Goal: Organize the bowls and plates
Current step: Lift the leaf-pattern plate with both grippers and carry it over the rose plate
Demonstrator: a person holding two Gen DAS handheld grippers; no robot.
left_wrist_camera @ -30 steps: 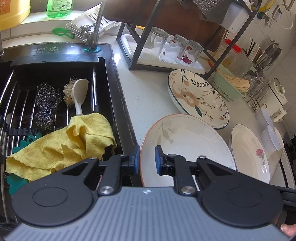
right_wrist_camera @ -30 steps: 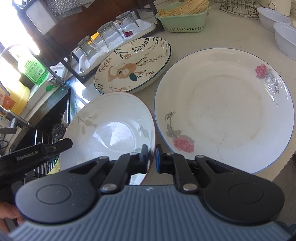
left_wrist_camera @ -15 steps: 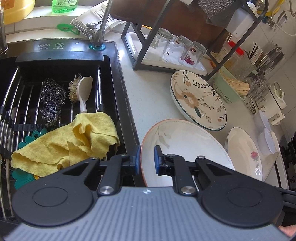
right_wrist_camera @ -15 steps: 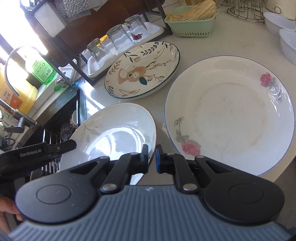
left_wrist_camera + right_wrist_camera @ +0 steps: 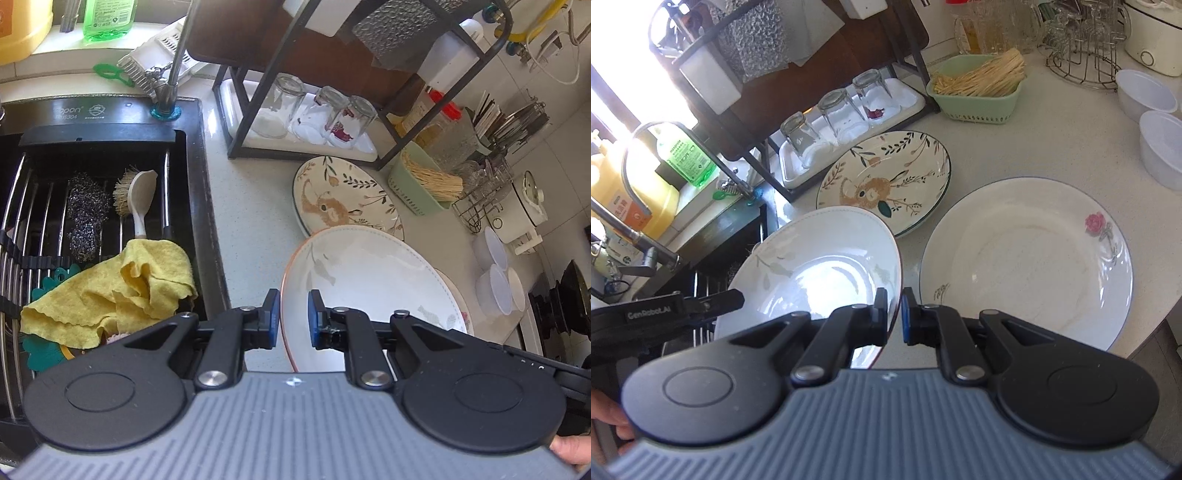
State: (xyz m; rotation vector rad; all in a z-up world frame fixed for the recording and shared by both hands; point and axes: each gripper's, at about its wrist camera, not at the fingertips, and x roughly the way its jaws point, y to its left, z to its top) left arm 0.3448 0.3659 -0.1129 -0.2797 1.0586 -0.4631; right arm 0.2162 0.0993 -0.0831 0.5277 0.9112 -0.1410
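Note:
A white plate with a grey leaf print and a red rim (image 5: 369, 288) (image 5: 820, 273) hangs above the counter, held from both sides. My left gripper (image 5: 291, 310) is shut on its left rim, and its dark finger (image 5: 735, 297) also shows in the right wrist view. My right gripper (image 5: 894, 310) is shut on the plate's right rim. A rabbit-pattern plate (image 5: 343, 199) (image 5: 886, 177) lies on the counter behind it. A large rose plate (image 5: 1034, 258) lies to the right; in the left wrist view the held plate hides most of it.
Left is a black sink (image 5: 195, 206) with a wire rack, a yellow cloth (image 5: 122, 291), a steel scourer and a brush. A black shelf frame over upturned glasses (image 5: 831, 110) stands behind. A green basket (image 5: 979, 96) and white bowls (image 5: 1160, 147) sit at the right.
Both grippers have risen with the leaf plate between them. The plate has come up off the counter and now overlaps the rabbit plate in view.

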